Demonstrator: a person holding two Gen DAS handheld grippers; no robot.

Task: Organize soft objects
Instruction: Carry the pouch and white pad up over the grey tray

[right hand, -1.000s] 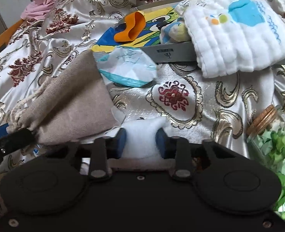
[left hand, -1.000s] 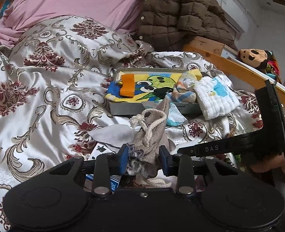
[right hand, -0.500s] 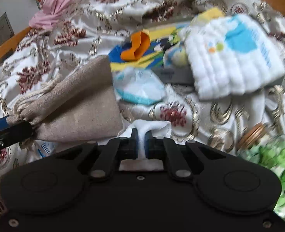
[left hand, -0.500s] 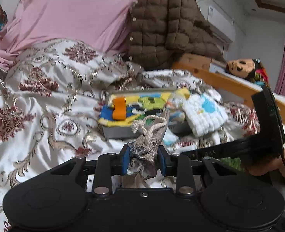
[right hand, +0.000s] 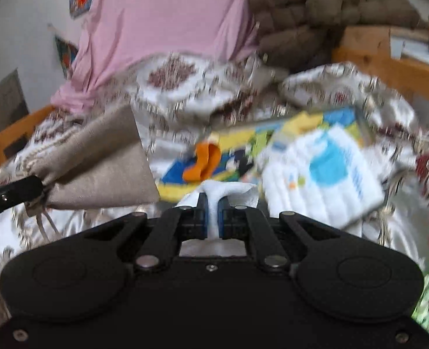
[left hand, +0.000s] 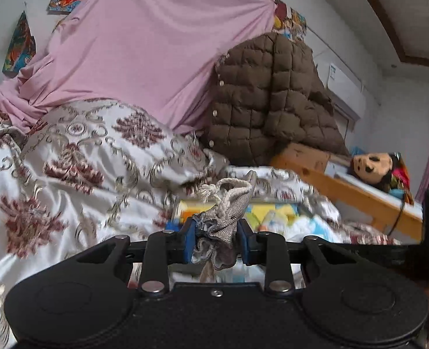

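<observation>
- Up over the bedspread [left hand: 69, 157], L gripper [left hand: 216, 242] has its jaws clamped on the gathered neck of the linen drawstring pouch [left hand: 226, 218]; cord loop pokes up above the pads.
- R-wrist view: same pouch [right hand: 98, 168] hangs out sideways at left, off the bed, body fanned wide.
- R gripper [right hand: 213, 218] jaws nearly together, pinching a fold of white soft cloth [right hand: 229, 193]; cloth bunches out just past the tips.
- Beyond R tips: tray [right hand: 357, 113] on the bedspread, colourful cartoon cloth [right hand: 243, 157] inside w/ an orange piece [right hand: 204, 161] on it.
- White quilted cloth w/ blue patch [right hand: 325, 180] drapes over tray's near right edge.
- Both views motion-blurred, detail soft.
- Bkgd: pink sheet [left hand: 144, 58], brown puffer jacket [left hand: 266, 99] at the bed's far edge.
</observation>
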